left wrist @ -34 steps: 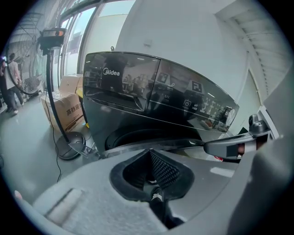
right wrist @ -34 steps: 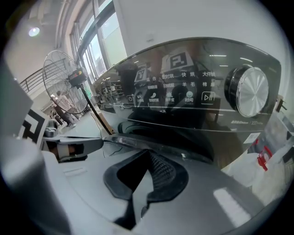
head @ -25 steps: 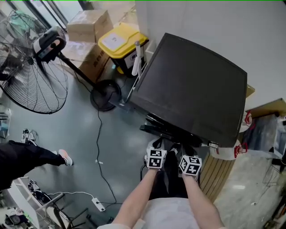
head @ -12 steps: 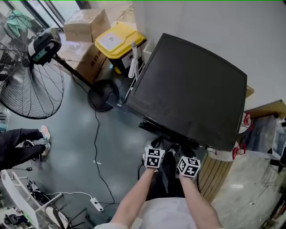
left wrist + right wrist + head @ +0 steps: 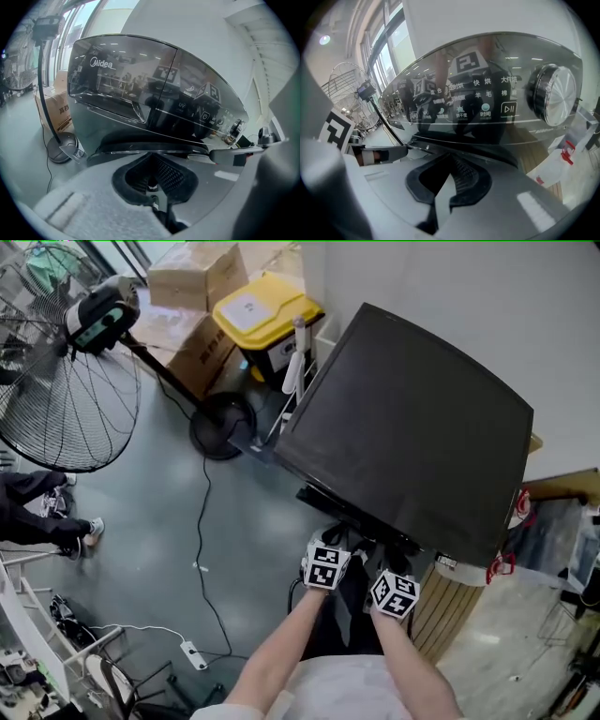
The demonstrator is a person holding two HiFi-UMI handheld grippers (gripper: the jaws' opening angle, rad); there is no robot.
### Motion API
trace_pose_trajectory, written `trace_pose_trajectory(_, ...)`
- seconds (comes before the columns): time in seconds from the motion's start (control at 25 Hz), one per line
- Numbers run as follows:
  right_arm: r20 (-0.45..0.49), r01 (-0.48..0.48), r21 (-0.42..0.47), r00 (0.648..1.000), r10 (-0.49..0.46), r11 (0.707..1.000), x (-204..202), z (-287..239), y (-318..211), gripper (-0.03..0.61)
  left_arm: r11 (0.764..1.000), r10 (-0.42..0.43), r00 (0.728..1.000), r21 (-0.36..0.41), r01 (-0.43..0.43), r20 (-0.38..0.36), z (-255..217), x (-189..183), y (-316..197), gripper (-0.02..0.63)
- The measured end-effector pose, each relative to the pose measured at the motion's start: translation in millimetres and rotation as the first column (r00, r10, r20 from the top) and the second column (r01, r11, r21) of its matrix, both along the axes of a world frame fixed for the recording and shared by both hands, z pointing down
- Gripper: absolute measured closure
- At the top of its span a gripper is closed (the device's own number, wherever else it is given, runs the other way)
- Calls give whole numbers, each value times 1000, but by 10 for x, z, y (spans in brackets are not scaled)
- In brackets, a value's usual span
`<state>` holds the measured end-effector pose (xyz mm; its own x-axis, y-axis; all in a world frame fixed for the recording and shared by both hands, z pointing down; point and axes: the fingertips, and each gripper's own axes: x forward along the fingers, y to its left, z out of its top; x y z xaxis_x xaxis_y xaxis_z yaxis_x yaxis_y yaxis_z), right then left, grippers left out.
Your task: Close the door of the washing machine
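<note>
Dark door [image 5: 150, 143] just ahead of closed left claw [image 5: 153, 197], right claw [image 5: 443, 192] alongside

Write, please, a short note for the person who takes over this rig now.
Left gripper: shut, empty.
Right gripper: shut, empty.
Both point at the washer's front, just under its panel.
The door is hidden behind the grippers; I cannot tell if it is closed.
To do: check the door, and push it until it latches if it is open.
</note>
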<state>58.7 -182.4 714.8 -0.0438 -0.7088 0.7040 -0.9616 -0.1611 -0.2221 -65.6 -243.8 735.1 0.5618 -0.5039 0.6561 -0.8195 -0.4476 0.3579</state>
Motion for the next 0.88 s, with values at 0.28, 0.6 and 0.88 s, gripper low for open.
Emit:
trace_pose_trajectory(0.28,-12,3,28,1000,-3,1000,44,-25,-36,574,999,32,999,-9,-33,-11,-10,56,-70,615)
trace_pose_trajectory(0.6,13,174,8,985,-174,985,-56,-122,16,575,995,91,996,44,-92,15,-129,-77,-39,615)
trace_pose_trajectory(0.88,23,260,57,965,-261,964,-156,-353,213,575,993,61,998,98,-60,1,-511,-24,201,615)
